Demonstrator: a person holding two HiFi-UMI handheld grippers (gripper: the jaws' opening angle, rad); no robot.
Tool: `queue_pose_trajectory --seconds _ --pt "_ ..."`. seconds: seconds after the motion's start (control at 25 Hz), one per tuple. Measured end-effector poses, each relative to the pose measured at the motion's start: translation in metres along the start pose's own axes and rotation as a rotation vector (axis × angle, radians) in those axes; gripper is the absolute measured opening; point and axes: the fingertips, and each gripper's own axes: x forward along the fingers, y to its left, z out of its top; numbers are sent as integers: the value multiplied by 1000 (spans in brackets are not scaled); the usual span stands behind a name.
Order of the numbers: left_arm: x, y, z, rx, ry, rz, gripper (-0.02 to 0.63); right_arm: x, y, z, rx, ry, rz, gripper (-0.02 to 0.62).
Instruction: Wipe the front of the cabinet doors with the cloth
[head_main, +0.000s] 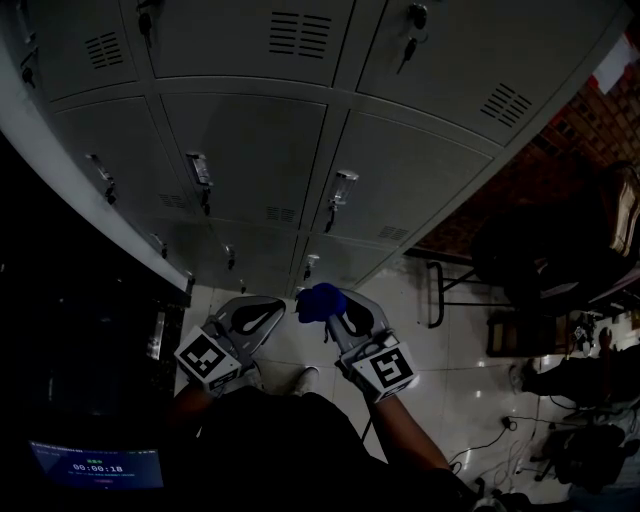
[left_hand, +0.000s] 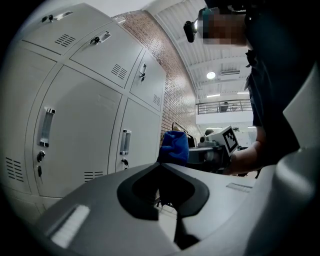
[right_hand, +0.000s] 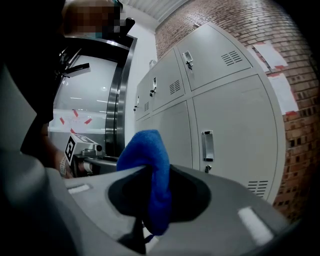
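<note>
A blue cloth (head_main: 320, 301) is bunched in my right gripper (head_main: 331, 310), whose jaws are shut on it; in the right gripper view the blue cloth (right_hand: 150, 172) hangs folded between the jaws of the right gripper (right_hand: 151, 170). My left gripper (head_main: 262, 312) is beside it, jaws closed with nothing in them, seen as the left gripper (left_hand: 161, 167) in its own view, where the cloth (left_hand: 174, 147) shows beyond. Grey cabinet doors (head_main: 262, 150) with handles stand in front; both grippers are held low, short of the lower doors (head_main: 335, 262).
Locker doors (right_hand: 235, 135) carry vents, handles and keys. A brick wall (head_main: 600, 120) is at the right, with a chair (head_main: 540, 270) and cables on the tiled floor (head_main: 460, 380). A dark machine with a screen (head_main: 95, 465) stands at the left.
</note>
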Motion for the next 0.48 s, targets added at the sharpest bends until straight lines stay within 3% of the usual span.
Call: queue_pose_trajectory --seconds 0.48 --pt "-1 3 2 -1 -5 -10 0 6 15 3 12 7 20 67"
